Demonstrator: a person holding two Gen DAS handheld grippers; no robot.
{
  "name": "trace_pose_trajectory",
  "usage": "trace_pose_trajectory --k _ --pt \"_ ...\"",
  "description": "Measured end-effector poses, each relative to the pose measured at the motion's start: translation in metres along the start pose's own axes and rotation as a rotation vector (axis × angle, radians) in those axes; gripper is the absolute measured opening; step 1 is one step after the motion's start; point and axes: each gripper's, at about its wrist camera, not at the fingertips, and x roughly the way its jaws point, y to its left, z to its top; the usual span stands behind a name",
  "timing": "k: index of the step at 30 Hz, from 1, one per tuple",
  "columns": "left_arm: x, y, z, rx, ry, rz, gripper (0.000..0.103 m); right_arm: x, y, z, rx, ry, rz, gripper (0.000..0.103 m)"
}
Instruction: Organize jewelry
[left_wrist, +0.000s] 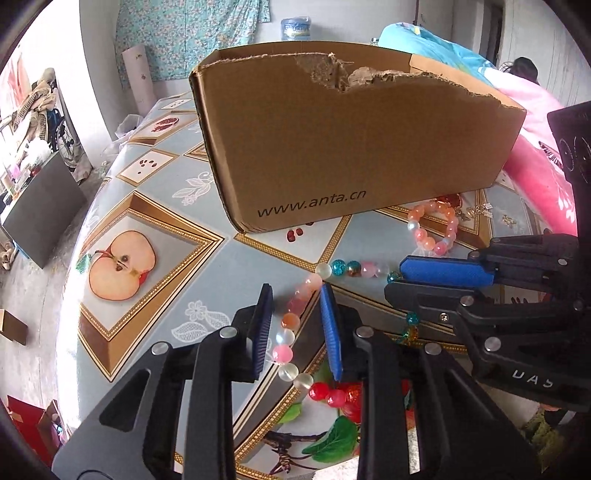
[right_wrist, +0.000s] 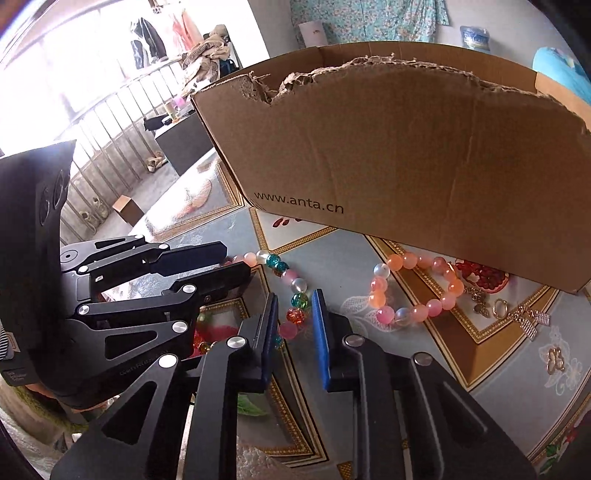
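Fruit-print tablecloth (left_wrist: 155, 206) carried torn cardboard box (left_wrist: 351, 147). Left gripper (left_wrist: 295, 325) and right gripper (right_wrist: 293, 321) each straddled the bead necklace (left_wrist: 291, 317), jaws narrowly apart.

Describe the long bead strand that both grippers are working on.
The strand is a string of round, glassy beads: peach, pink and milky white, some crackled teal and amber, red ones at its near end. It lies slack on the tablecloth in a bent line in front of the box. One part runs between the fingers of the left gripper, another between those of the right gripper. Whether the pads press on the beads is unclear. It lies apart from the pink bracelet.
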Motion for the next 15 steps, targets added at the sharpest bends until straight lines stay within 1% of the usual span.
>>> trace_pose_trajectory --k 3,5,6,8,15 --pt "0.002 -0.002 0.003 0.0 0.002 0.004 0.021 0.0 0.008 0.002 -0.045 -0.005 -0.032 0.013" --pt "0.003 -0.004 0.005 0.001 0.004 0.007 0.016 0.001 0.01 0.002 -0.063 -0.008 -0.043 0.01" --pt "0.003 -0.005 0.005 0.002 0.005 0.012 0.016 0.0 0.01 0.002 -0.059 -0.009 -0.038 0.01" --pt "0.003 -0.007 0.005 0.002 0.012 0.013 0.008 0.0 0.005 0.005 -0.036 -0.008 -0.018 0.01" --pt "0.005 -0.012 0.013 -0.032 0.048 0.012 0.008 -0.006 -0.009 0.003 0.052 -0.004 0.052 0.01"
